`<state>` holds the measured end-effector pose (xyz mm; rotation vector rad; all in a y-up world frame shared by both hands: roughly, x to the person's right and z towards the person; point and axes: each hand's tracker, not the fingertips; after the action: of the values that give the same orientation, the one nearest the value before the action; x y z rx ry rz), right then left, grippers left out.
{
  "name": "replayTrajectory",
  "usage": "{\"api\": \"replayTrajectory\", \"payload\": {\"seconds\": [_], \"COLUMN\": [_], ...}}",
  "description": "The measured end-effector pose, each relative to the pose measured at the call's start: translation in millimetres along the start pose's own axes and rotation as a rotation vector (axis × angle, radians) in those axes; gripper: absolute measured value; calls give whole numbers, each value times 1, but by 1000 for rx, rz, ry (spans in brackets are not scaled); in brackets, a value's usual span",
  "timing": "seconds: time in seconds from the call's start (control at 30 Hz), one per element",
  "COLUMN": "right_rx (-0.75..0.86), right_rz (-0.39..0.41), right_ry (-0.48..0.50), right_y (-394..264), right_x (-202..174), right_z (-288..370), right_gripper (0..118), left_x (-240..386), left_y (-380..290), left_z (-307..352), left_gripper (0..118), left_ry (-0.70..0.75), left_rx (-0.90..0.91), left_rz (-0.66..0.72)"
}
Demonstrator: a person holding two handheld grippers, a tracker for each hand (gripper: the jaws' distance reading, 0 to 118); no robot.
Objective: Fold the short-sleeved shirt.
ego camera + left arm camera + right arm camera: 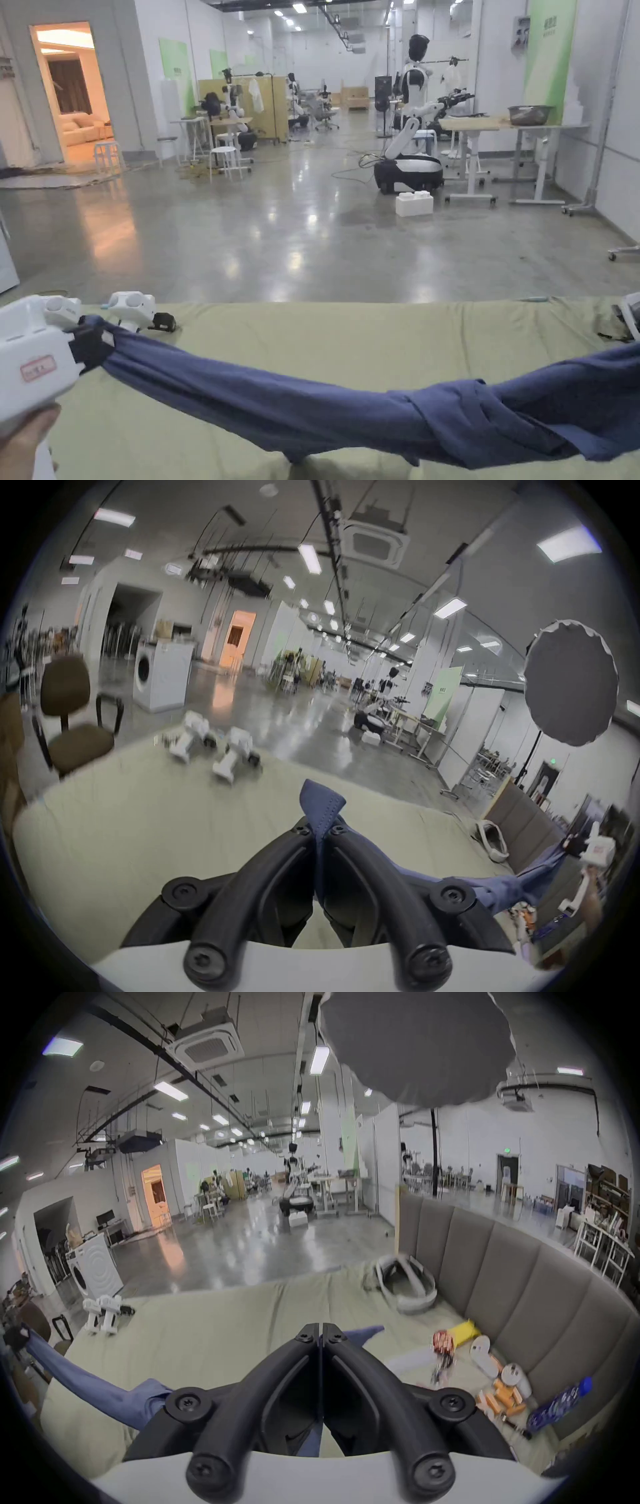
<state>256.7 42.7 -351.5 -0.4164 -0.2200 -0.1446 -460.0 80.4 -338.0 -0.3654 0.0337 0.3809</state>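
We hold twisted blue cotton shirt [350, 412] stretched above pale green bed sheet [350, 337]; left gripper [320, 830] clamps hemmed corner, right gripper [321, 1335] apparently pinches opposite end, jaws together.

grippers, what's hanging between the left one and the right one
In the head view, the blue shirt spans from the left gripper rightward, twisted and sagging above the green sheet; each gripper view shows jaws pinching it.

Large hall, polished grey concrete floor [300, 231], white walls [615, 156], ceiling strip lights [309, 558]. Lit doorway [69, 94] far left with sofa beyond; white tables [500, 128] right. Washing machine [157, 675], brown office chair [69, 715], grey padded headboard [502, 1265].
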Motion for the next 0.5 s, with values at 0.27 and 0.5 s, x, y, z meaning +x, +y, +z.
{"api": "replayTrajectory", "payload": {"seconds": [0.27, 0.5], "right_rx": [-192, -272], "right_rz": [-139, -239], "right_ry": [9, -37], "right_y": [-158, -240], "right_x": [63, 106], "right_z": [38, 123], "right_gripper": [3, 3], "left_x": [-88, -133], "left_y": [-148, -204], "left_z": [52, 152], "left_gripper": [6, 6], "left_ry": [10, 62], "left_rx": [-150, -193], "left_rz": [191, 227]}}
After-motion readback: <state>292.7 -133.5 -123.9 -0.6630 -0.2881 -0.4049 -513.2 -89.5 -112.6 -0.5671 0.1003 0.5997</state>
